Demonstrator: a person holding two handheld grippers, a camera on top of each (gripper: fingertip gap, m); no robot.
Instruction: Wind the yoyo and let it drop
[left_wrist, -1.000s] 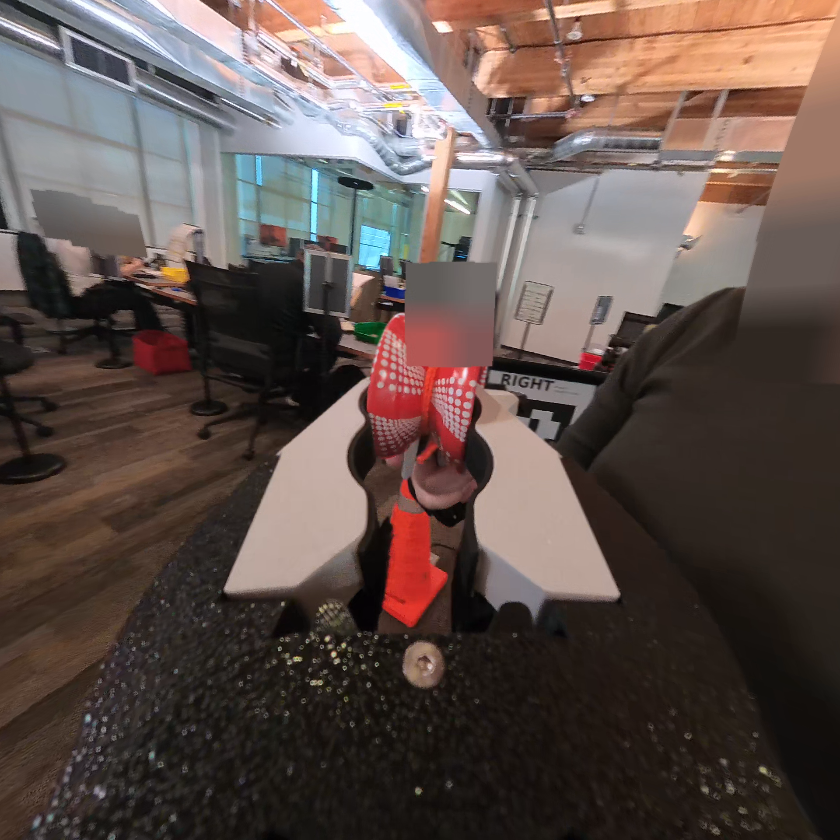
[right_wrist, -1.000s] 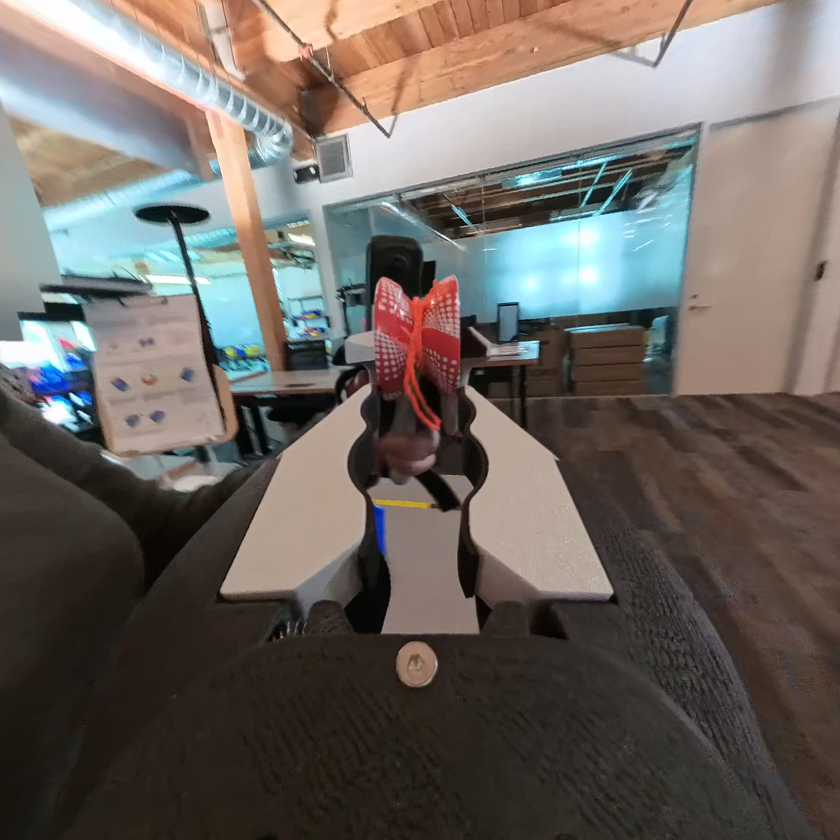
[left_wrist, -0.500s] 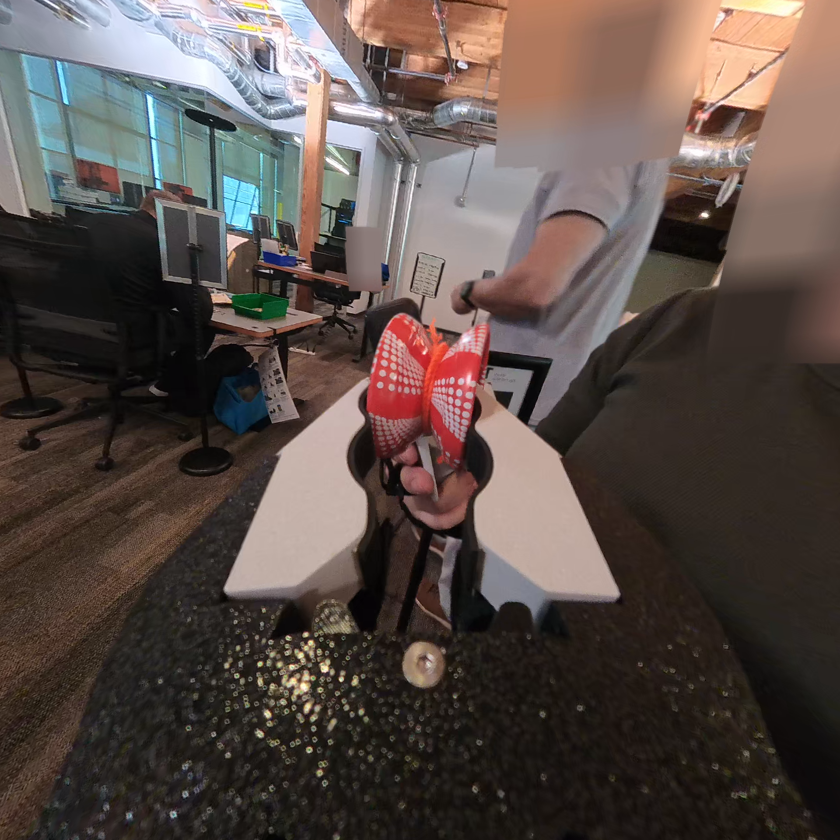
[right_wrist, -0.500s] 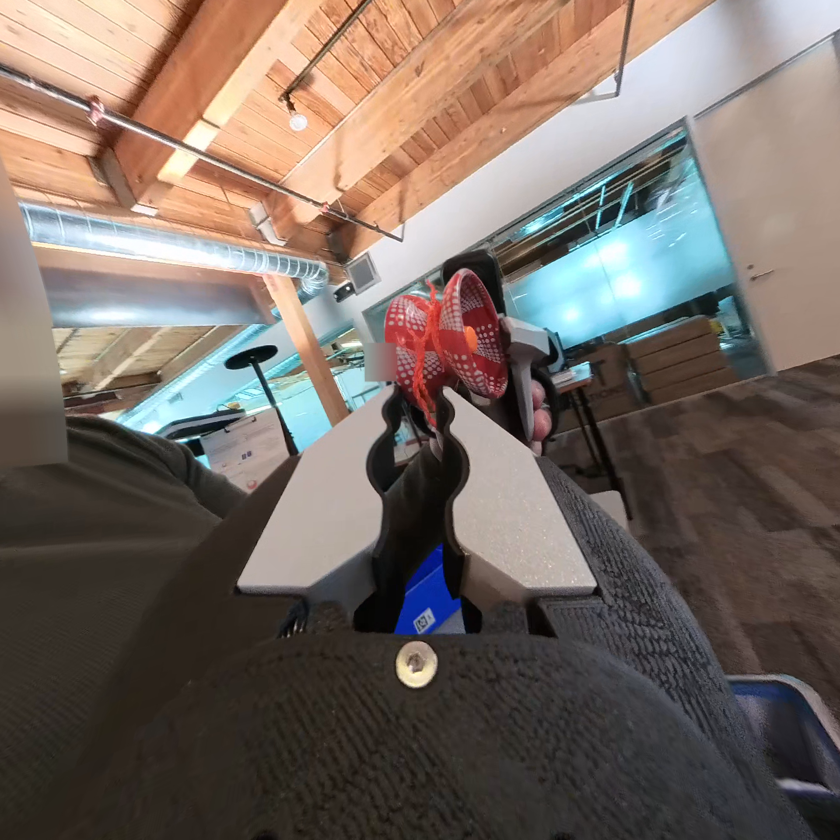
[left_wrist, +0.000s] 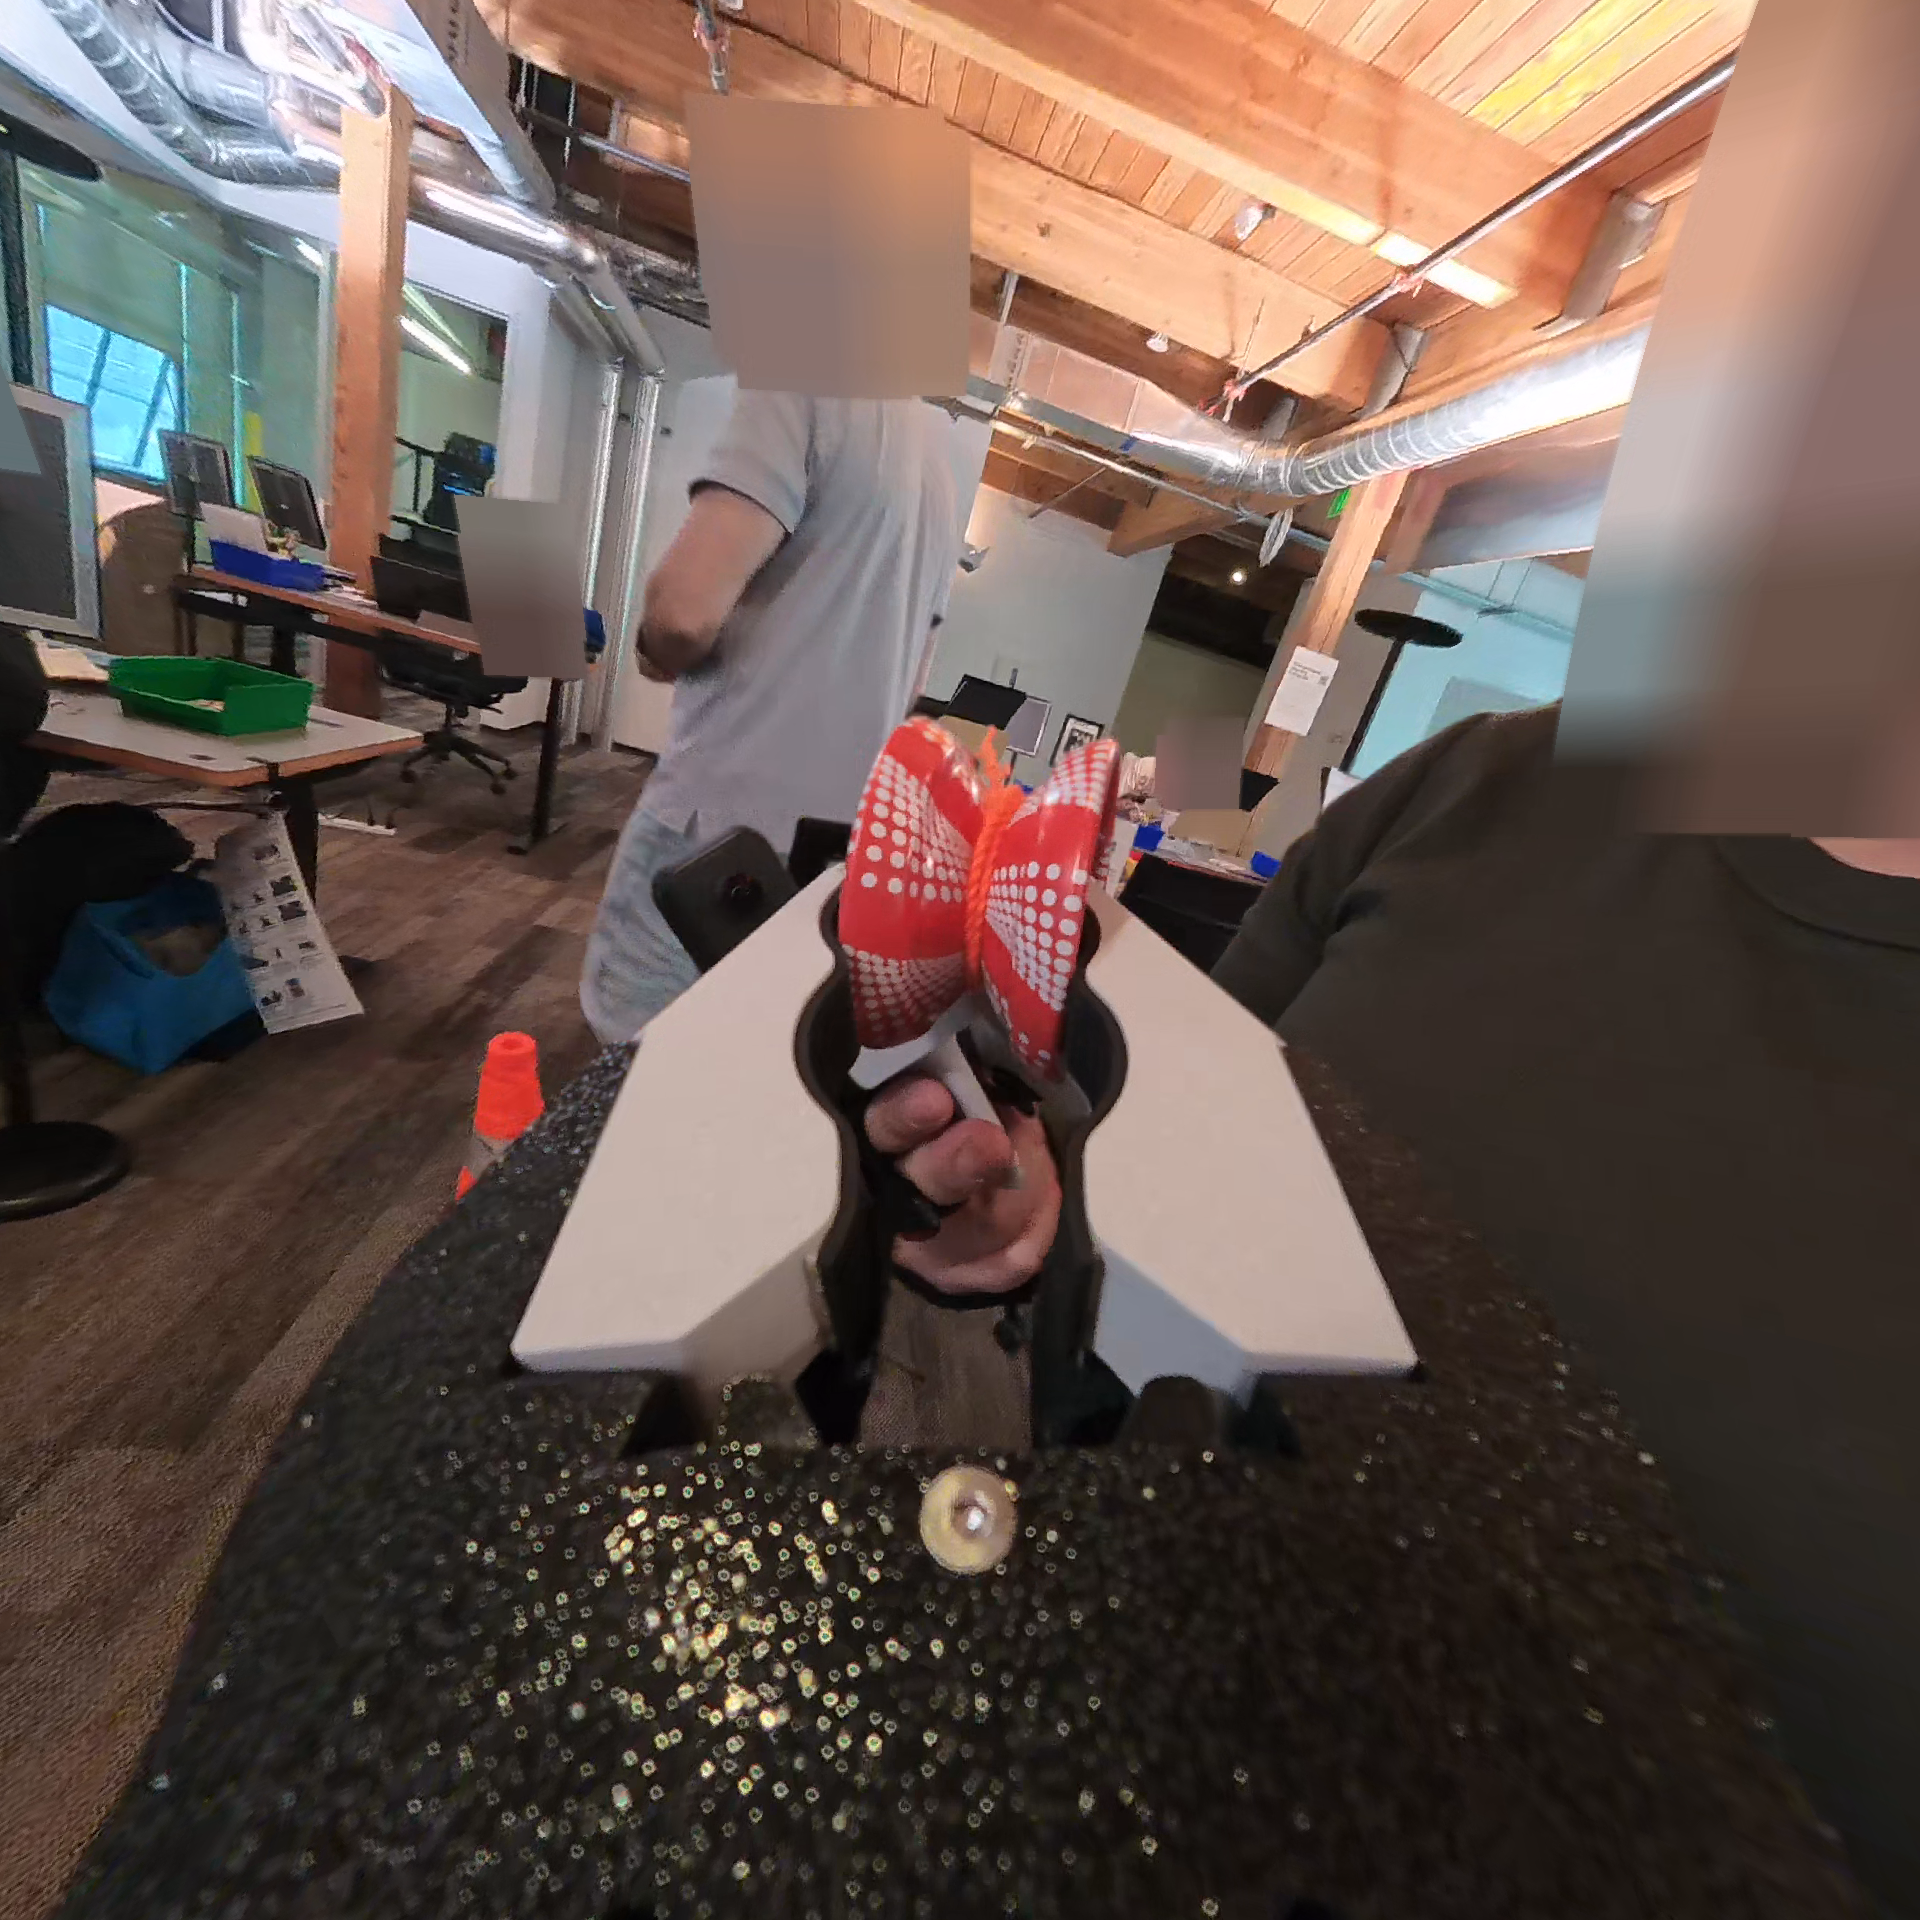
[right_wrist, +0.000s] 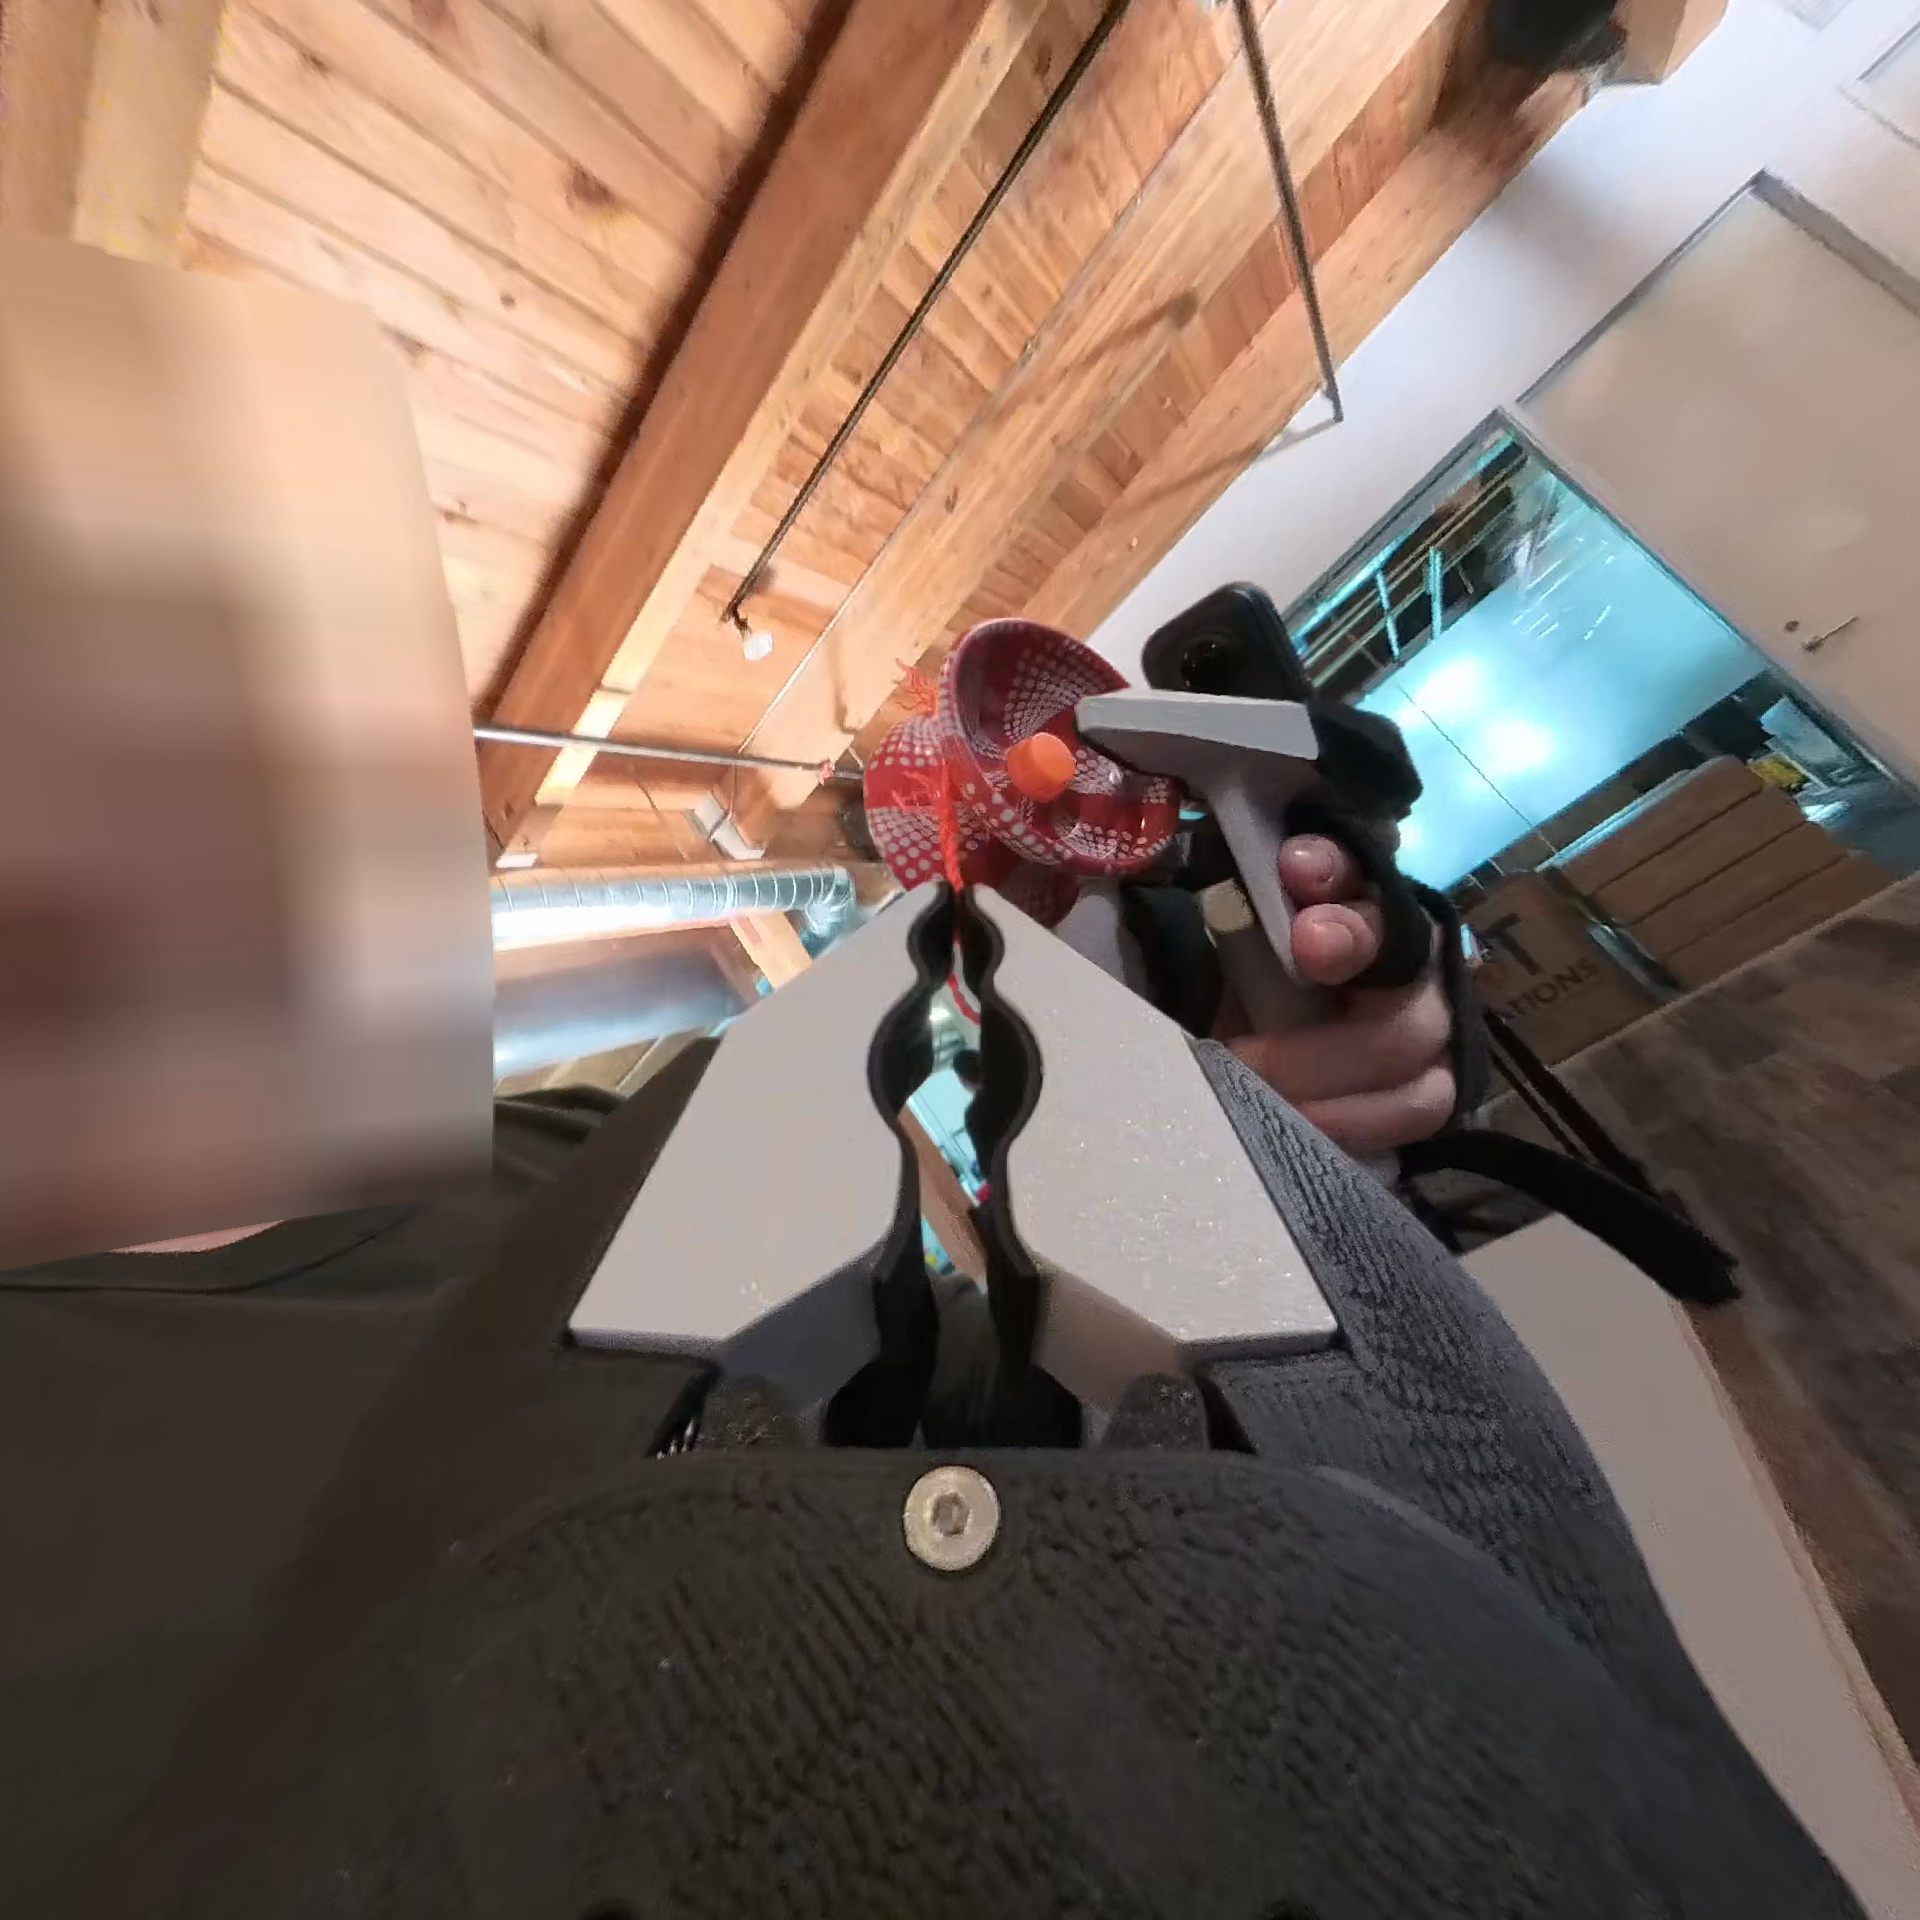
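A red dotted yoyo (left_wrist: 971, 894) is clamped at twelve o'clock by the left gripper (left_wrist: 961, 997), its string (right_wrist: 943, 868) pinched by the right gripper (right_wrist: 954, 899); loosened tension could unravel the winding.

Dark olive shirt (left_wrist: 1558, 1143); black textured gripper bodies, pale grey jaws, silver screw (left_wrist: 974, 1523).

green tray (left_wrist: 208, 693) on desk | orange cone (left_wrist: 507, 1093), perhaps spool | blue bag (left_wrist: 135, 987)

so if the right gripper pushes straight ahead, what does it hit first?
The yoyo. The right gripper is shut on the orange string just below it, so it likely meets the yoyo's dotted shell almost at once, though depth is unclear.
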